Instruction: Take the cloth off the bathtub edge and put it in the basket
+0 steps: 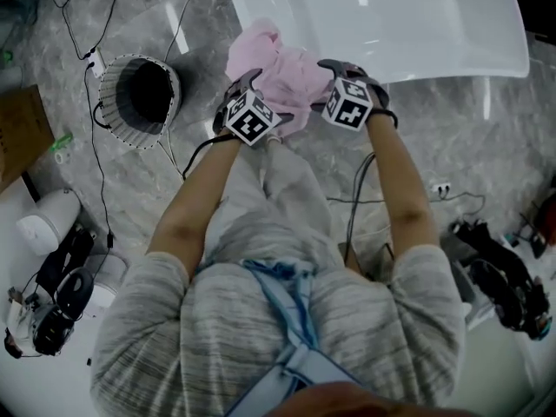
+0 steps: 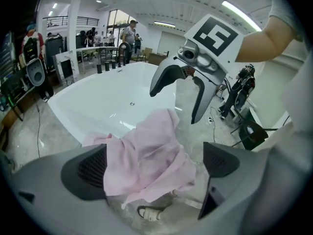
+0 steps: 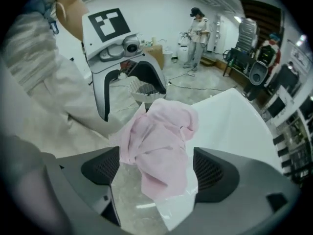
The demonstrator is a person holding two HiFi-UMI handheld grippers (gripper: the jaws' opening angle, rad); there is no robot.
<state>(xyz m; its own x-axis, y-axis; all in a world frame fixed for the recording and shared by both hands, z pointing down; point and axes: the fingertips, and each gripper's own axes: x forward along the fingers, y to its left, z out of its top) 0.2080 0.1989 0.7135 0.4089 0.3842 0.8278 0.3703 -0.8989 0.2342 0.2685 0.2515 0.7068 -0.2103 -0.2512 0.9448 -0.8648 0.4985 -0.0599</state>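
A crumpled pink cloth [image 1: 280,69] hangs over the near corner of the white bathtub [image 1: 417,16]. Both grippers point steeply down at it. My left gripper [image 1: 261,102] is at the cloth's left side and my right gripper [image 1: 343,81] at its right side. In the left gripper view the cloth [image 2: 146,160] lies below and between wide-apart jaws, with the pads [image 2: 220,160] off it. The right gripper view shows the same cloth [image 3: 159,141] under its spread pads [image 3: 212,170], also apart from it. A dark round basket [image 1: 139,98] with a pale rim stands on the floor to the left.
Cables and a power strip [image 1: 95,62] run over the marble floor by the basket. A cardboard box [image 1: 22,133] and gear [image 1: 52,302] lie at the left, more equipment [image 1: 508,276] at the right. My slippered foot [image 2: 149,213] is under the cloth. People stand far behind.
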